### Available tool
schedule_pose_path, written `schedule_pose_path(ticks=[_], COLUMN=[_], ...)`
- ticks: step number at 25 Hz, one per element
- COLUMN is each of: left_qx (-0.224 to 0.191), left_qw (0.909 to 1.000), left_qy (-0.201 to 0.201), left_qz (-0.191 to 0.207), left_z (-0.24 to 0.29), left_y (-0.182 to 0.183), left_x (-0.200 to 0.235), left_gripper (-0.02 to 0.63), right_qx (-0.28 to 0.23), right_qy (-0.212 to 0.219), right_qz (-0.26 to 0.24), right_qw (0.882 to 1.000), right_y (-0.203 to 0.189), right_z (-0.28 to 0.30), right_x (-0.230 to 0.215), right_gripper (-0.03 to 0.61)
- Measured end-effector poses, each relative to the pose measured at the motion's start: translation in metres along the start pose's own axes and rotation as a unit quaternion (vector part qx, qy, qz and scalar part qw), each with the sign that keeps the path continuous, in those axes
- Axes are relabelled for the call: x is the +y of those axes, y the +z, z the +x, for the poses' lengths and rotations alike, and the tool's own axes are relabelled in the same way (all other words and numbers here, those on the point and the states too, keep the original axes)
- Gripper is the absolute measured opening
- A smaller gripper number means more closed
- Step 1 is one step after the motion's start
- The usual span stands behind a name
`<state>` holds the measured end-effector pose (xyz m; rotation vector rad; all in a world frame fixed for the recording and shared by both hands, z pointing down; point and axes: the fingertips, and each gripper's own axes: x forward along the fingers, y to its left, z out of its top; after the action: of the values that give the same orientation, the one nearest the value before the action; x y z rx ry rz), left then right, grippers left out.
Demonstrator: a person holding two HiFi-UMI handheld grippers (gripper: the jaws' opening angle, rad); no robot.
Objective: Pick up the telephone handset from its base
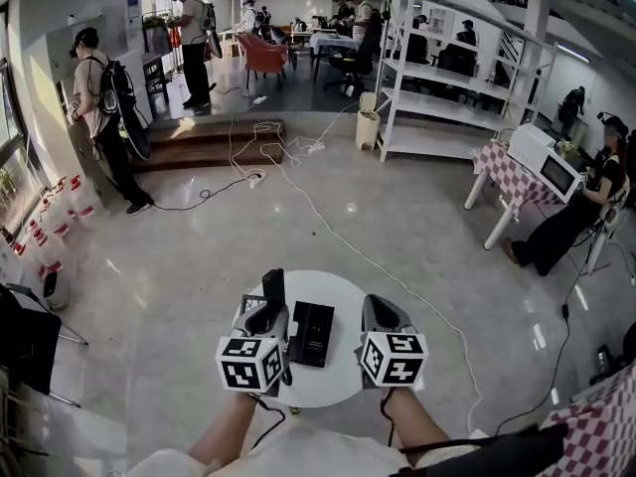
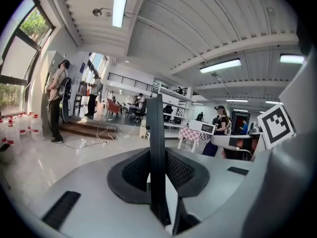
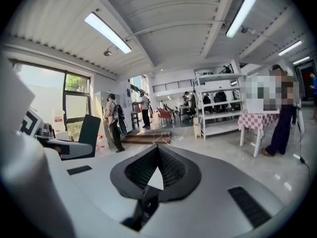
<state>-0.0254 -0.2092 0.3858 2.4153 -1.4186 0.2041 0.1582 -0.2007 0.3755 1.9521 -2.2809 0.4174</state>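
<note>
Handset [image 1: 273, 284] stands upright in the left claw's [image 1: 270, 312] grasp over the counter's [image 1: 338, 291] left side, just beside its black base [image 1: 312, 334]. The right claw [image 1: 374, 302] is clenched on nothing. Pinched only at its lower end, the handset could swivel or slip. No writing is readable.

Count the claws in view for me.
2. The left claw, at the left of the round table, is shut on the phone handset; the right claw, at its right, is shut and empty.
</note>
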Motion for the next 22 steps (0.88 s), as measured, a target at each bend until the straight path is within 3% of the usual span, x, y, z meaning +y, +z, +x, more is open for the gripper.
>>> schedule_pose_path(ticks=[4,8,11,15,22], left_qx=[-0.075,-0.146,-0.150,-0.158,-0.171], left_qw=[0.9963,0.9853,0.9846,0.9831,0.9799], left_qy=[0.007,0.027,0.030,0.036,0.038], left_qz=[0.042,0.085,0.085,0.085,0.095], left_z=[0.003,-0.007,-0.009,-0.013,-0.021], left_y=[0.059,0.096,0.094,0.090,0.091], left_x=[-0.009,-0.021,-0.022,-0.021,-0.024], left_gripper=[0.084,0.084,0.084,0.084,0.084], right_qx=[-0.074,-0.104,-0.104,-0.141,-0.155], right_qy=[0.005,0.007,0.007,-0.001,0.004], right_qz=[-0.049,-0.068,-0.074,-0.129,-0.127], right_qw=[0.996,0.992,0.992,0.982,0.980], right_y=[0.058,0.078,0.072,0.078,0.085], right_z=[0.004,-0.001,-0.005,-0.016,-0.021], right_x=[0.006,0.011,0.014,0.021,0.019], right_gripper=[0.025,0.025,0.025,0.025,0.024])
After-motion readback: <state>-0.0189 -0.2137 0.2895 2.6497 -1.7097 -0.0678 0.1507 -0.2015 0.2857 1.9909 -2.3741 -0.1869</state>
